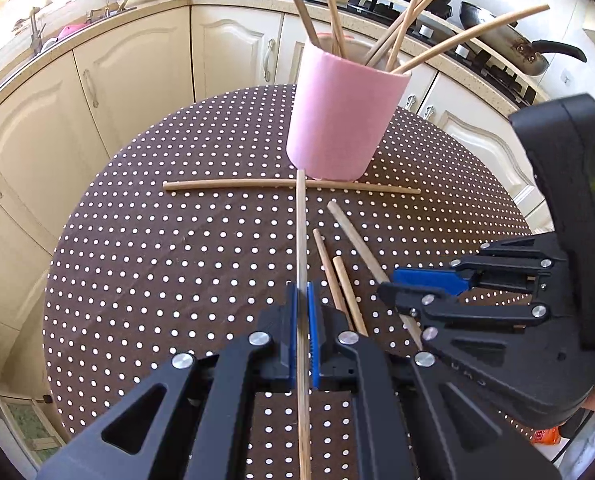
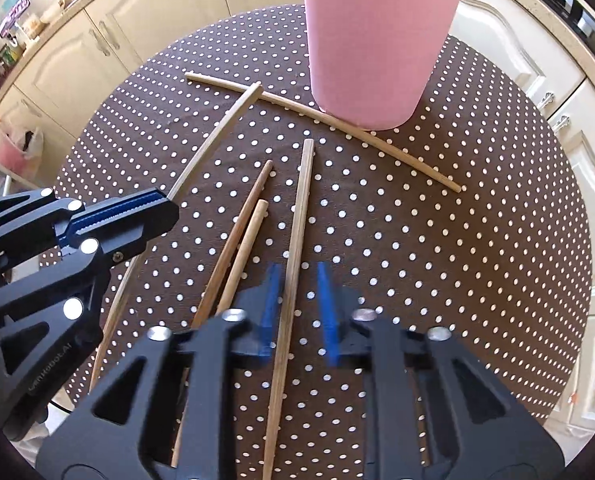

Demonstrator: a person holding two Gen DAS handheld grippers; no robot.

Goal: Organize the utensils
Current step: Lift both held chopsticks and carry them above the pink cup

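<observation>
Chopsticks (image 2: 237,232) lie loose on the dotted table (image 1: 157,260) in front of the pink cup (image 1: 337,120), which already has several standing in it. One more (image 1: 225,184) lies crosswise at the cup's foot. The left gripper (image 1: 302,320) is clamped tight on a thin chopstick (image 1: 301,240) whose far end reaches across that crosswise one. The right gripper (image 2: 297,308) points down at the table, its blue pads a little apart either side of a long chopstick (image 2: 301,200), gripping nothing.
</observation>
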